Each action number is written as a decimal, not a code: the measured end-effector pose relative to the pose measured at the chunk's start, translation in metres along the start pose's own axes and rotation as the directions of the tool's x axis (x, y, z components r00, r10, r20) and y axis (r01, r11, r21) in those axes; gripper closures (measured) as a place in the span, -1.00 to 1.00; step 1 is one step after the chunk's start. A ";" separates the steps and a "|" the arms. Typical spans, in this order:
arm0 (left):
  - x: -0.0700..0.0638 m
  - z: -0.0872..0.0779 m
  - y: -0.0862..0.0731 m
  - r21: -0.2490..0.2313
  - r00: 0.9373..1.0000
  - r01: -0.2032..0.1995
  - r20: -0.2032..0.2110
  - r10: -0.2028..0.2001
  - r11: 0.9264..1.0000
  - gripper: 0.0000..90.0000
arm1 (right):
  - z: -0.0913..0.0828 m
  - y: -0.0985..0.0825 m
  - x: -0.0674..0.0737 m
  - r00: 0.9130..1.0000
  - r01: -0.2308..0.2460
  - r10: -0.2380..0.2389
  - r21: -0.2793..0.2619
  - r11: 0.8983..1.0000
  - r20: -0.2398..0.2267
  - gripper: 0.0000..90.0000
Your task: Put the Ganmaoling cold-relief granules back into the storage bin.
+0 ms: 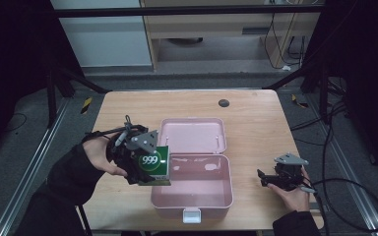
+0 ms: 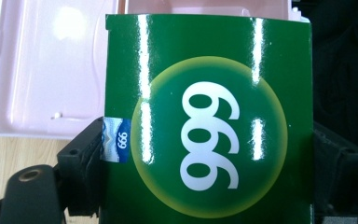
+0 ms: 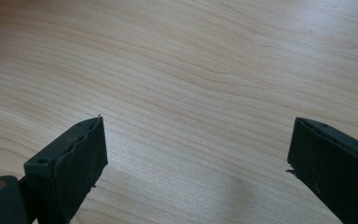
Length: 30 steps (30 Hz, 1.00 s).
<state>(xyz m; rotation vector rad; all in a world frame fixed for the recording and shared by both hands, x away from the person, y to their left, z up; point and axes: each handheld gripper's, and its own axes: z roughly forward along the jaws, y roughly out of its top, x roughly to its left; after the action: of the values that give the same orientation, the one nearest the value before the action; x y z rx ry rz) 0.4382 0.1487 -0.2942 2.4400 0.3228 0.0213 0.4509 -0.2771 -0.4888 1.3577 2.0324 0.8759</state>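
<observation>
Left gripper (image 1: pixel 145 164): clamped on a green box (image 1: pixel 155 164), one jaw pressing each side edge; held off the tabletop at the left rim of the pink case.
Green box: glossy carton, white "999" in a pale-ringed circle on the face turned to the high view; in the left gripper view (image 2: pixel 209 126) it sits between the two black jaws, a small blue-and-white label at its left edge against the left jaw.
Box relative to case: hangs above the front-left corner of the base tray, partly over the wall, partly over the tabletop; whether it touches the rim, cannot tell.
Pink case (image 1: pixel 226 194): open, lid laid flat behind the base, white latch at the front wall; the lid's inner face shows behind the box in the left gripper view (image 2: pixel 37 70).
Right gripper (image 1: pixel 268 178): jaws spread wide, holding nothing; low at the tabletop, right of the case and apart from it.
Right gripper view: two black pads (image 3: pixel 81 158) wide apart over bare light wood.
Tabletop (image 1: pixel 128 105): light wood, dark round mark near the far edge.
</observation>
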 end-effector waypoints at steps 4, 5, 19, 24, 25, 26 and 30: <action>0.000 0.006 0.005 0.001 1.000 0.001 0.016 -0.001 1.000 -0.67 | 0.000 0.000 0.000 1.000 -0.003 0.003 -0.002 1.000 -0.001 -0.89; -0.001 0.008 0.006 -0.006 1.000 0.007 0.017 -0.007 1.000 -0.67 | 0.000 0.000 0.000 1.000 -0.003 0.003 -0.002 1.000 -0.002 -0.89; -0.001 0.032 0.016 0.005 0.999 0.013 0.045 -0.014 1.000 -0.67 | 0.001 -0.001 0.000 1.000 0.003 -0.003 0.003 1.000 -0.005 -0.89; -0.001 0.040 0.016 0.011 0.999 0.010 0.052 -0.011 1.000 -0.67 | 0.001 -0.001 0.000 1.000 0.006 -0.005 0.003 1.000 -0.003 -0.89; -0.001 0.042 0.016 0.014 0.999 0.009 0.051 -0.009 1.000 -0.67 | 0.001 -0.001 0.000 1.000 0.006 -0.006 0.003 1.000 -0.003 -0.89; 0.000 0.044 0.015 0.016 0.999 0.009 0.053 -0.009 1.000 -0.67 | 0.001 -0.001 0.000 1.000 0.006 -0.006 0.003 1.000 -0.003 -0.89; 0.001 0.049 0.013 0.023 0.998 0.013 0.054 -0.014 1.000 -0.67 | 0.001 -0.001 0.000 1.000 0.008 -0.008 0.007 1.000 -0.004 -0.89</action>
<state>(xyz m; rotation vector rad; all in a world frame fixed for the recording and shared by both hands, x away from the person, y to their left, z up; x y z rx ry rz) 0.4467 0.1087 -0.3242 2.4563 0.3171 -0.0547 0.4512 -0.2767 -0.4905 1.3524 2.0444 0.8692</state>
